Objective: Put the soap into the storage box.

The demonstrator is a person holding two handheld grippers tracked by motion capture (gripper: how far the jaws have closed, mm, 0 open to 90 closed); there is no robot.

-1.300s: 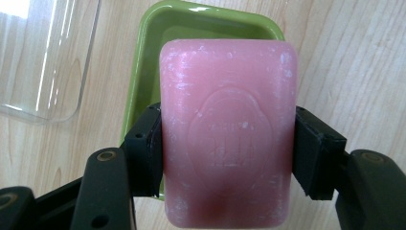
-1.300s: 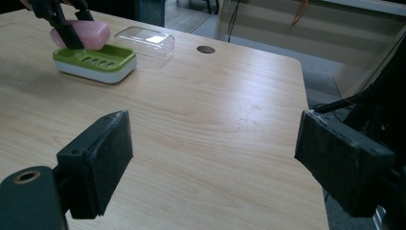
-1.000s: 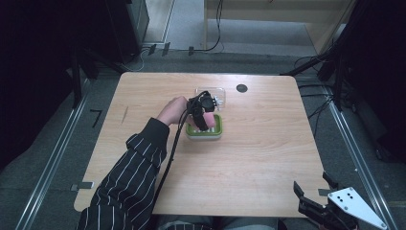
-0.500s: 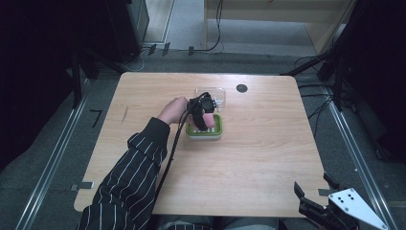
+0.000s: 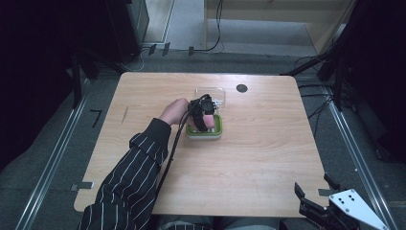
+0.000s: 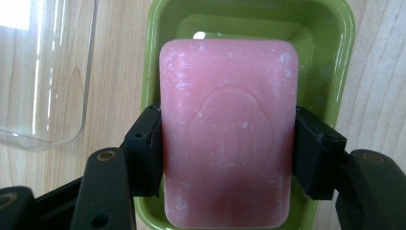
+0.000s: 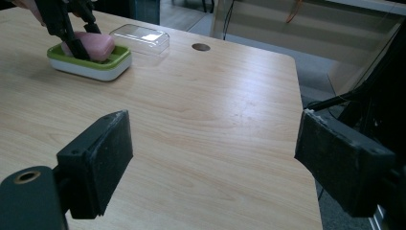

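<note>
A pink soap bar (image 6: 229, 129) is clamped by its long sides between the black pads of my left gripper (image 6: 229, 148), which is shut on it. The bar sits over the green soap dish (image 6: 249, 24) and fills most of its hollow. In the right gripper view the soap bar (image 7: 95, 45) lies tilted in the green and white dish (image 7: 91, 67), with the left gripper (image 7: 67, 28) coming down on it from above. In the high view the left gripper (image 5: 203, 117) is at the table's middle. My right gripper (image 7: 213, 163) is open and empty, and the right gripper (image 5: 314, 188) sits off the table's near right corner.
A clear plastic lid (image 5: 210, 92) lies flat just behind the dish, seen as the lid (image 6: 43, 72) beside it. A small black round hole (image 5: 242, 88) marks the wooden table (image 5: 268, 158) behind that. A striped sleeve (image 5: 129, 187) crosses the near left of the table.
</note>
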